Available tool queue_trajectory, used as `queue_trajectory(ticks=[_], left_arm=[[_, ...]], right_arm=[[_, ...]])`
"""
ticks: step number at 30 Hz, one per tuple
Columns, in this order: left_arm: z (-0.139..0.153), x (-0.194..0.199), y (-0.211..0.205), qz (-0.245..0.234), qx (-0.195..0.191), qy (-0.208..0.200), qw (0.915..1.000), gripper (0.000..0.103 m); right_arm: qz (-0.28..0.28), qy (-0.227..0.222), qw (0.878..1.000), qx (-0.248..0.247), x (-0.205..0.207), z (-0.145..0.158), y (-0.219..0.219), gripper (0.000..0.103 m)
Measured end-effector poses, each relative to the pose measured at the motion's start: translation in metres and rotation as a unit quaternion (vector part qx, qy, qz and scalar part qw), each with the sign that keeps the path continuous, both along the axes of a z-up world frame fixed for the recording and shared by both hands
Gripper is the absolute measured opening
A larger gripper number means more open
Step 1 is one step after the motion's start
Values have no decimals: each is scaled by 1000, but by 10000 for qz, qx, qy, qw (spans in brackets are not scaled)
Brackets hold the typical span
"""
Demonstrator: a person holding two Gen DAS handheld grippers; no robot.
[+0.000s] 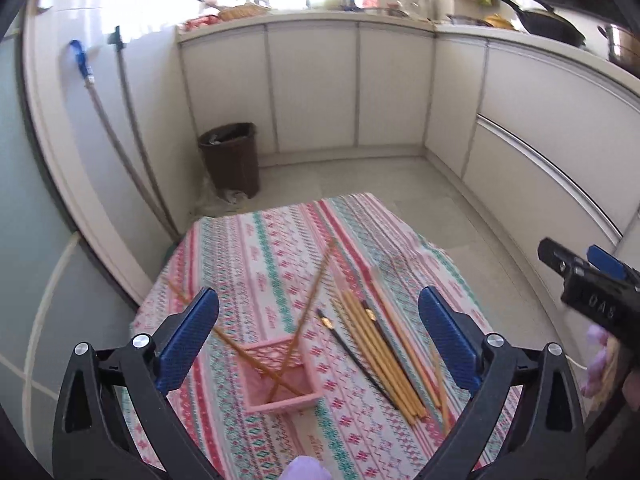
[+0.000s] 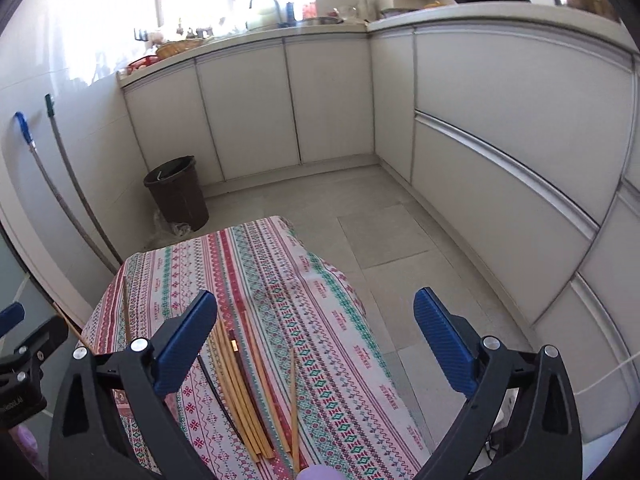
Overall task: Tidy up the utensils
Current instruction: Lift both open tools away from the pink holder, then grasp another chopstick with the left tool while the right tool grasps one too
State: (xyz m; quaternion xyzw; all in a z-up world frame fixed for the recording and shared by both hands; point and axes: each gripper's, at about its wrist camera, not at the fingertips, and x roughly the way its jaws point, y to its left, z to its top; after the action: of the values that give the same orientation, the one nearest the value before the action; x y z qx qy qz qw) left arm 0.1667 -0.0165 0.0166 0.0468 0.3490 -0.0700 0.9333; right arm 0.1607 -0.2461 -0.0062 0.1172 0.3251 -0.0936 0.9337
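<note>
Two hand-held grippers hover over a small table [image 1: 256,248] draped in a striped pink, green and white cloth, both with jaws spread wide and nothing between them. Nearest the left gripper [image 1: 318,334], a pink slatted basket [image 1: 282,376] lies on the cloth with two wooden chopsticks [image 1: 308,308] crossing in it, their ends sticking up and outward. Just to its right, a loose bundle of chopsticks [image 1: 380,356] lies flat on the cloth, mostly pale wood with a couple of dark ones bearing gold bands. The right gripper [image 2: 316,338] hangs above the table's right side, the same bundle lying beneath its left finger and one stray chopstick [image 2: 294,408] apart from the rest. Beyond the table, a dark brown bin [image 1: 232,156] stands on the tiled floor against white kitchen cabinets [image 1: 316,88]. Two long-handled tools [image 1: 120,132] lean on the wall to the left. A black pan [image 1: 548,28] sits on the counter at far right.
</note>
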Motion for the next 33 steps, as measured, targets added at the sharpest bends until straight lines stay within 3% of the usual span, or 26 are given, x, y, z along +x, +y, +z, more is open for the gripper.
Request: queue_trajectory(ticks=[5, 10, 13, 15, 18, 19, 21, 33], left_arm=[[-26, 14, -48, -751, 69, 599, 9953, 96], [-75, 44, -95, -1298, 85, 1505, 9800, 96], [-109, 80, -107, -1252, -234, 2211, 9669, 96], [-132, 109, -106, -1162, -663, 2706, 9533, 94], [-158, 149, -93, -694, -1223, 3047, 9420, 80], [-161, 157, -90, -596, -1277, 3025, 9427, 79], [-169, 169, -89, -463, -1063, 2912, 9496, 62], [-205, 200, -95, -189, -685, 2788, 9577, 47]], right_arm=[[-446, 108, 9969, 644, -2, -5, -43, 96], [-719, 331, 9927, 906, 4, -18, -73, 96], [-671, 604, 9886, 1208, 12, -32, -80, 96], [-658, 762, 9844, 1445, 17, -43, -83, 96], [-496, 1115, 9781, 1685, 28, -61, -82, 96], [-472, 1237, 9761, 1721, 32, -67, -81, 96], [-416, 1439, 9725, 1783, 37, -76, -79, 96], [-301, 1693, 9682, 1819, 47, -89, -71, 96]])
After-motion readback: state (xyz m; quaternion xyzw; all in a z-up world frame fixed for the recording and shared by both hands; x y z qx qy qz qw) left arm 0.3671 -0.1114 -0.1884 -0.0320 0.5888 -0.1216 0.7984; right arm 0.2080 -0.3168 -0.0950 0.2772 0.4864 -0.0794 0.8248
